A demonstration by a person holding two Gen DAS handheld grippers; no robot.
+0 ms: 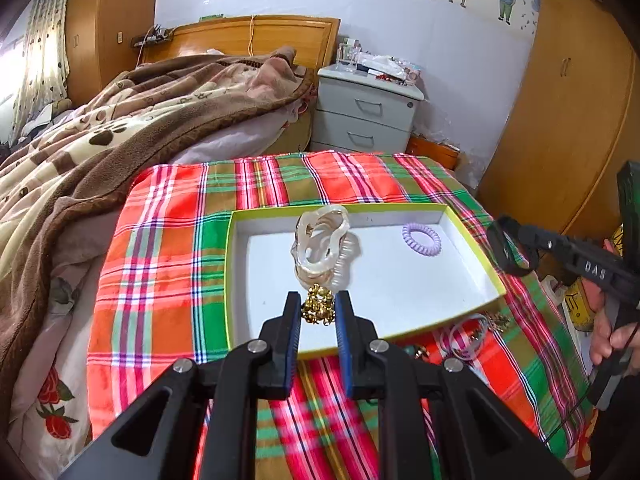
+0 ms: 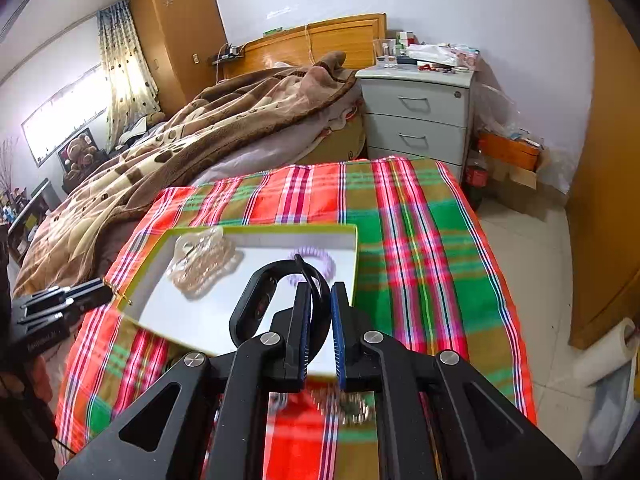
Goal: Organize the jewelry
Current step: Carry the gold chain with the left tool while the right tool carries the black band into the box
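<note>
In the left wrist view, the left tongs (image 1: 319, 308) pinch a gold bunch of beads (image 1: 318, 305) with a pale chain bundle (image 1: 322, 242) hanging from it, held over the near edge of the white box (image 1: 472, 240) on the checked desk (image 1: 160, 240); I think they should go a bit further in and let go low, clear of the purple hair tie (image 1: 421, 239) near the box's far right corner. In the right wrist view, the right tongs (image 2: 320, 308) are closed on a black wristband (image 2: 260, 300) above the box's near right part, and it should be set down softly in a bare spot.
</note>
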